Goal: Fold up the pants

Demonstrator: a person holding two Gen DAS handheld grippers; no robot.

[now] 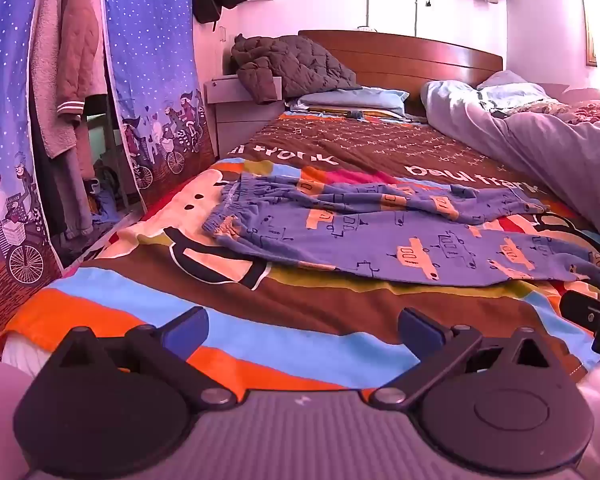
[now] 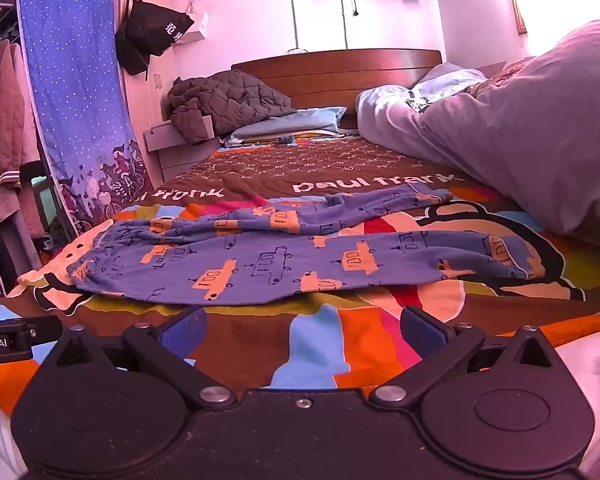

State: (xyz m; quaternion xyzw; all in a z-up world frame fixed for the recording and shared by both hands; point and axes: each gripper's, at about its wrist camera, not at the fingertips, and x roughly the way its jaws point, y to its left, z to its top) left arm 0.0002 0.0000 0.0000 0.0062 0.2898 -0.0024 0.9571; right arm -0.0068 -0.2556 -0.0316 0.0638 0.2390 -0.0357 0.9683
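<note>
Bed [image 2: 340, 168]: your work surface, its patterned cover giving a flat area for folding. A grey duvet [image 2: 520, 128] is heaped to the right, so it does not overlap the cloth.

Pants [image 2: 284, 264]: laid across the bed in front of you, waistband [image 1: 224, 216] at left, legs running right, the far leg rumpled and slightly splayed from the near one. Nothing folded yet, by the look of it.

Left gripper [image 1: 302, 330] and right gripper [image 2: 303, 330]: you hold both low over the bed's near edge, just short of the pants, touching nothing. Jaws wide apart on each, empty, likely readied for a first pinch.
</note>
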